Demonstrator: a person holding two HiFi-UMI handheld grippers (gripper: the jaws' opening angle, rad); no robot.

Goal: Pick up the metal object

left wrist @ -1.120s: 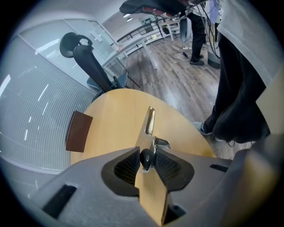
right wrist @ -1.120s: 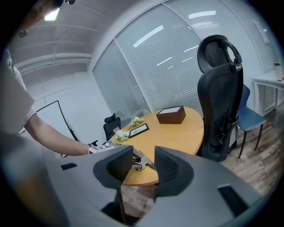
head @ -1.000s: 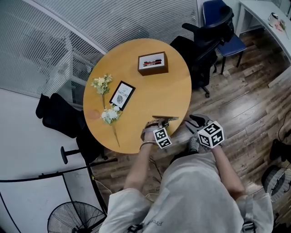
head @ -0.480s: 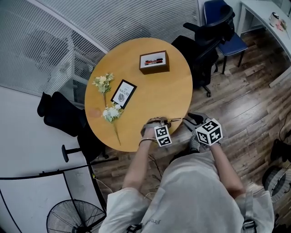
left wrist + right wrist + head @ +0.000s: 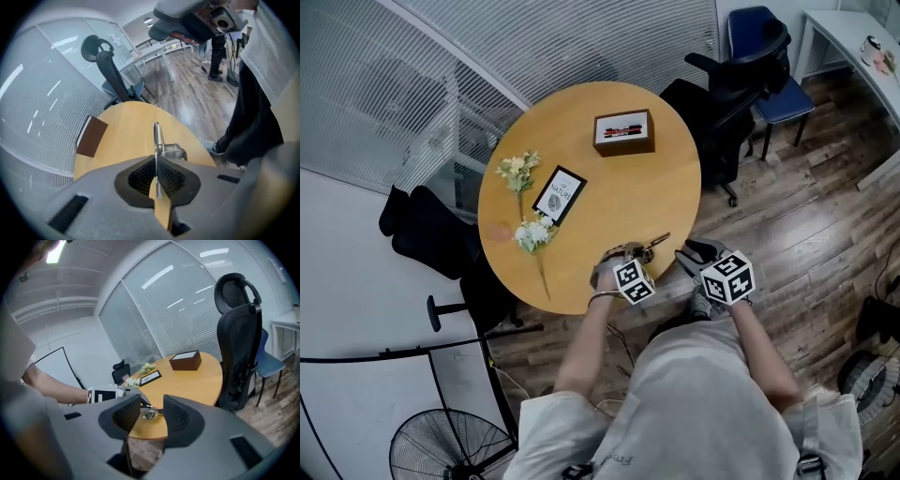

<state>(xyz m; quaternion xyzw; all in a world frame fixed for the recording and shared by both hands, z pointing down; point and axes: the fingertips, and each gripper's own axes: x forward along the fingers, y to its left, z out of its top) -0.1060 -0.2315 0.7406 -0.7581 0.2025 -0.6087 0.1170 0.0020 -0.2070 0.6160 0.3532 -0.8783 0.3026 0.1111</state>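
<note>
The left claw (image 5: 156, 174) is clamped on the metal object (image 5: 158, 138), a thin flat piece pinched edge-on between its pads. The piece sticks out ahead of them above the round wooden surface (image 5: 126, 126). The right claw (image 5: 151, 414) hangs just to the right of it, off the surface's edge, jaws apart and gripping nothing. A brown box (image 5: 623, 132) lies well ahead of both claws.

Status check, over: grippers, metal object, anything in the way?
Left gripper shut on metal object, near edge of round table. Right gripper open, empty, beside the table. Nothing in the way.
</note>
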